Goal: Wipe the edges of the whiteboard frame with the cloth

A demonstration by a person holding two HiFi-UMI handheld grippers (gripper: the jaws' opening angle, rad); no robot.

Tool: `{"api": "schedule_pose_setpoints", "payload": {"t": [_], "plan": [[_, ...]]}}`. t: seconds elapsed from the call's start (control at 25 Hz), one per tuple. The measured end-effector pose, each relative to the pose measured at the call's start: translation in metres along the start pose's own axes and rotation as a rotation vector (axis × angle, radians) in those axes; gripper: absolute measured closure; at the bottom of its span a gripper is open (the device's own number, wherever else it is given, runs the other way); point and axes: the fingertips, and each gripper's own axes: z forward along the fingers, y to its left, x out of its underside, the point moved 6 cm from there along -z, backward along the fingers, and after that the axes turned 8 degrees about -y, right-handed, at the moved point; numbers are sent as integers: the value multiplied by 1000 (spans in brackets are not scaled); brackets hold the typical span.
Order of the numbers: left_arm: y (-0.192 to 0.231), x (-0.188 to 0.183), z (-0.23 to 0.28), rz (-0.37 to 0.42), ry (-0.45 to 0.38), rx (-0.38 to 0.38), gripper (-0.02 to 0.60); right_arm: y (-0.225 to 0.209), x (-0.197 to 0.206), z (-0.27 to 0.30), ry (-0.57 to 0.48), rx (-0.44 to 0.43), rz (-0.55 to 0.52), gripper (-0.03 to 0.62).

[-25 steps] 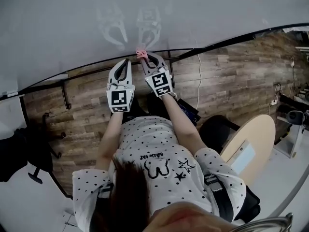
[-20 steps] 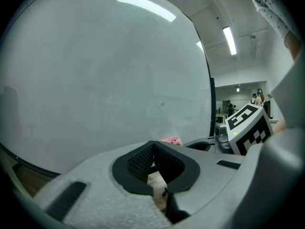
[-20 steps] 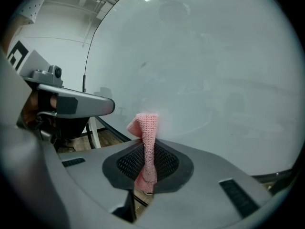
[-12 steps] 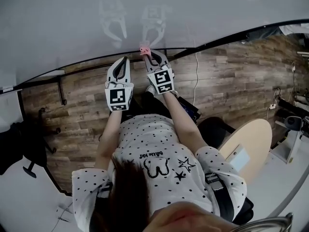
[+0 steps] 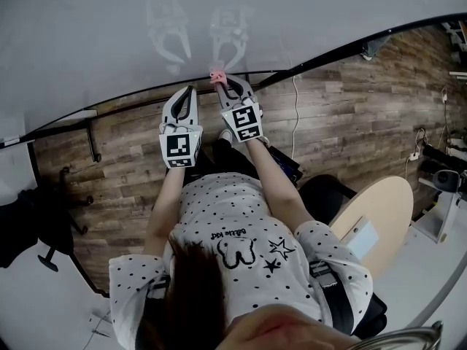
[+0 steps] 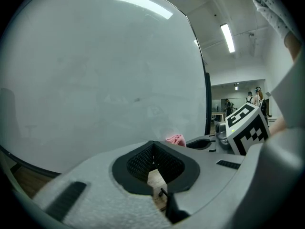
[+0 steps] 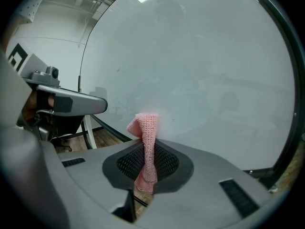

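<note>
The whiteboard (image 5: 241, 13) fills the top of the head view, its black lower frame edge (image 5: 314, 65) curving below it. My right gripper (image 5: 220, 83) is shut on a pink knitted cloth (image 5: 216, 76), which presses against that lower edge. In the right gripper view the cloth (image 7: 147, 132) stands up between the jaws of my right gripper (image 7: 147, 151), touching the board (image 7: 200, 66). My left gripper (image 5: 188, 95) hovers just left of it, shut and holding nothing; its view shows my left gripper (image 6: 153, 146) near the board, with the cloth (image 6: 176, 140) to its right.
Wood-plank floor (image 5: 350, 122) lies under the board. A black chair (image 5: 29, 228) stands at the left, a round beige table (image 5: 376, 221) at the right. A white cable (image 5: 295, 119) hangs by the board's stand leg (image 5: 91, 138). People (image 6: 257, 97) stand far off.
My right gripper and the cloth have edged slightly right and up along the lower frame edge. The left gripper has followed beside it.
</note>
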Motion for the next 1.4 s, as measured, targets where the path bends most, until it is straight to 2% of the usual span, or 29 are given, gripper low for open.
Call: {"api": "schedule_pose_setpoints", "payload": {"t": [0.4,0.6,0.84,1.4], "plan": [[-11,-2,8,-1,-3,11,566,-9,-1,-6,-4,-2,-5,565],[-29,-4,26,2,-1,13,566,-33,2,-15,-7,0,-1,565],[-31,-5,20,3,-5,13,566,-28,0,-19,-11,-5,-6,565],[-51,0,31,2,1,23,566,-53,3,-29,-17,15,-4,565]]}}
